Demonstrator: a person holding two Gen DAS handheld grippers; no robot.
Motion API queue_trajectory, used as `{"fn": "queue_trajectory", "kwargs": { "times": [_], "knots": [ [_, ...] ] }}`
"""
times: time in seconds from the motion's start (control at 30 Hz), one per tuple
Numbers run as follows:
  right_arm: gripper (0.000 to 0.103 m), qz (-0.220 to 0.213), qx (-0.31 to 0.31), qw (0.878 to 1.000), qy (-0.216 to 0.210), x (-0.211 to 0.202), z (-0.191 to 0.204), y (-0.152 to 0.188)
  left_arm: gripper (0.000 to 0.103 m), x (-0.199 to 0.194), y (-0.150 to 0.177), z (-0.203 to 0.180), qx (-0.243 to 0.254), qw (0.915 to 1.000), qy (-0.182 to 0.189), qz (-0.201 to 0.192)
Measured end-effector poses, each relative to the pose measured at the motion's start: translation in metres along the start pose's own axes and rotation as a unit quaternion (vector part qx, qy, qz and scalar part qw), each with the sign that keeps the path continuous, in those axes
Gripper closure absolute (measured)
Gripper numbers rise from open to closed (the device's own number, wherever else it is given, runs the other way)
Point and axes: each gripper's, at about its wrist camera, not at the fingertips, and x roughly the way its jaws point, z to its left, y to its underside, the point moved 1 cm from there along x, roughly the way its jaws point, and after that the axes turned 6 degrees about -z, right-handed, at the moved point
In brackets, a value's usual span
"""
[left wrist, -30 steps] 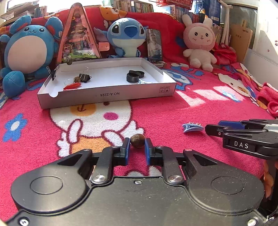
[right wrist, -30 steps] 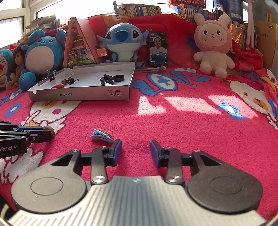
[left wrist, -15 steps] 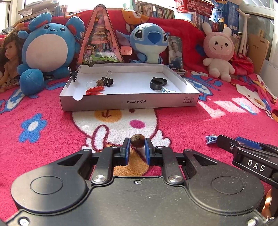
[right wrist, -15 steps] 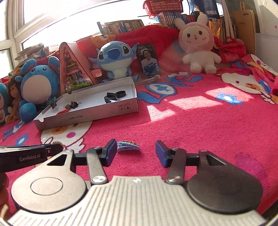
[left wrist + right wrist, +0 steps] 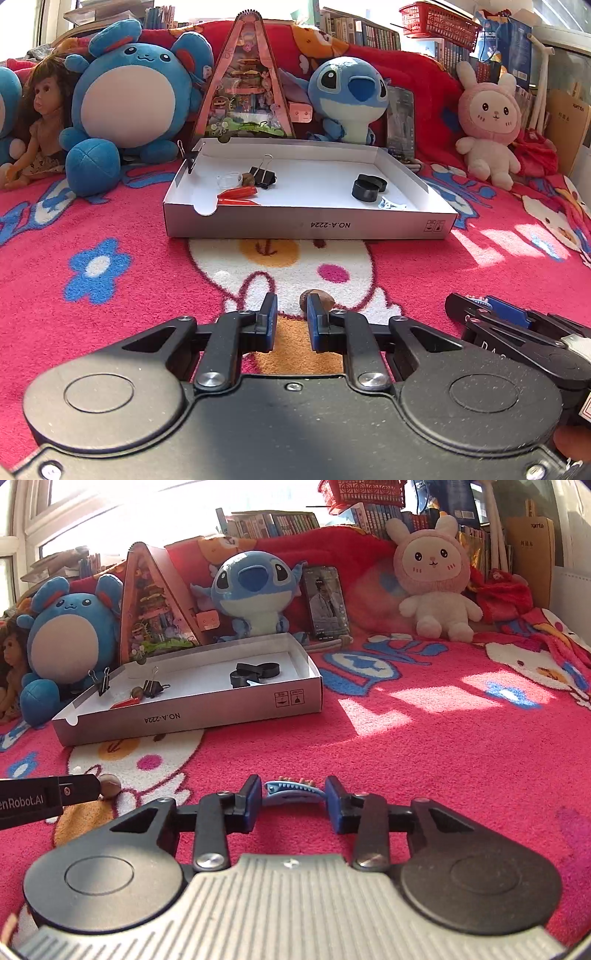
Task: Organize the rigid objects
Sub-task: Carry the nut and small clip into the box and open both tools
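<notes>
Left tongs (image 5: 291, 314): released, the blue pads standing apart with nothing between them, low over the pink cartoon-print blanket (image 5: 129, 314).
Small brown round nut (image 5: 320, 298): lay on the blanket at the tip of the left tongs' right pad, on its outer side, partly hidden behind it; whether it touched the pad could not be told. In the right wrist view it (image 5: 109, 785) sat just off the end of the left tongs.
Right tongs (image 5: 293, 799): parted, straddling the light blue toothed plastic hair clip (image 5: 293, 789); whether the pads touched it could not be told.
Hair clip's long axis: ran from 9 to 3 o'clock across the gap, teeth toward 12 o'clock, lying on the blanket.
Shallow white cardboard box lid (image 5: 306, 227): at 12 o'clock from the left tongs, well apart.
Box contents: black metal binder clip (image 5: 263, 173), red plastic piece (image 5: 237, 192), black rings (image 5: 367, 186).
Backdrop: blue round plush toy (image 5: 129, 99), pink rabbit plush (image 5: 437, 578).
</notes>
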Motion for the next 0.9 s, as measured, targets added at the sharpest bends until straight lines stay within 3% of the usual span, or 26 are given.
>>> {"fn": "queue_trajectory", "kwargs": {
  "times": [0.37,0.9],
  "knots": [
    [0.061,0.003,-0.01,0.999,-0.041,0.007,0.0,-0.018,0.091,0.018,-0.019,0.008,-0.01,0.9999,-0.012,-0.003],
    [0.061,-0.01,-0.013,0.998,-0.064,0.028,0.001,-0.047,0.098,0.036,-0.042,0.015,-0.034,0.9993,-0.007,-0.014]
  ]
}}
